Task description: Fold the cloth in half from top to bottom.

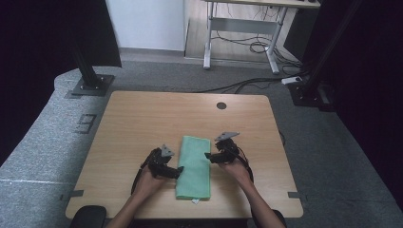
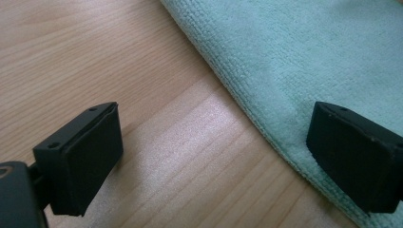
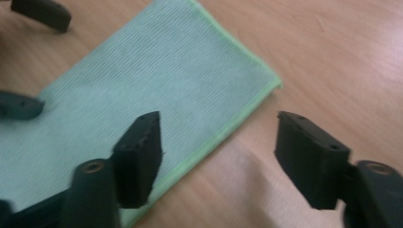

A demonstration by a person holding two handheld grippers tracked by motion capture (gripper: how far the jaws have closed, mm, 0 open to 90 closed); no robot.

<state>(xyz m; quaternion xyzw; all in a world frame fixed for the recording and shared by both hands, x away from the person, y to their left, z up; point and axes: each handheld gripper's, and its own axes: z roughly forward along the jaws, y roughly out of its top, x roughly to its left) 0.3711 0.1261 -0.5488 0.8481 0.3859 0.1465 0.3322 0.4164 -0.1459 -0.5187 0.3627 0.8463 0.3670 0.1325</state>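
The cloth (image 1: pixel 194 167) lies folded into a long green strip on the table (image 1: pixel 142 118), near the person's edge, with a gripper at each long side. The left gripper (image 1: pixel 177 172) sits at the cloth's left edge, jaws spread wide and holding nothing; in the left gripper view one jaw hangs over the cloth (image 2: pixel 304 57) and the other over bare wood. The right gripper (image 1: pixel 208 156) mirrors it at the cloth's right edge, likewise released, one jaw above the cloth (image 3: pixel 142 90) and one beyond its hem.

The step in hand looks like taking hold of both long edges, probably for another fold. To do it well, each gripper should drop until its lower jaw slides under the hem (the layers are thick, so a shallow bite may catch only the top one). Both should pinch at matching points along the cloth, since the left one now sits nearer the person than the right. Close firmly before lifting, then raise both together so the strip does not skew.
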